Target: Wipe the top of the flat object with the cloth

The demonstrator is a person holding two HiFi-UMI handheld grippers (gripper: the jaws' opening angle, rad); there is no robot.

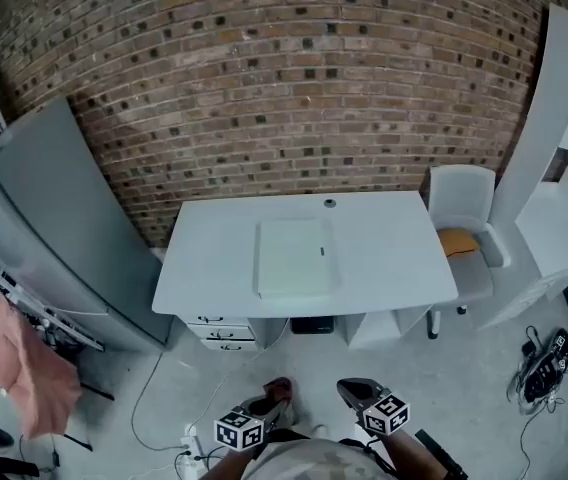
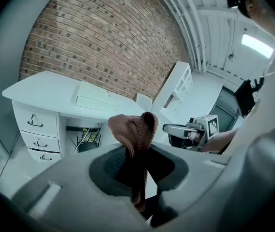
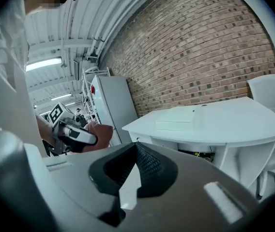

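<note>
White desk (image 1: 394, 253) (flat tray (image 1: 294, 258) on top) against brick wall (image 1: 264, 68).

The cloth (image 2: 133, 128) is ribbed, matt knit fabric. The desk (image 1: 394, 258) looks smooth and matt; the brick wall (image 1: 264, 78) rough.

Open floor (image 1: 304, 373) before desk (image 1: 394, 258); bare top around flat object (image 1: 296, 258); chair (image 1: 464, 208) beside.

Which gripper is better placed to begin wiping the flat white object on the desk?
Left. The left gripper is shut on the cloth, bunched between its jaws. The right gripper is shut and empty. Both are well short of the desk, about level, so distance to the flat object favours neither.
</note>
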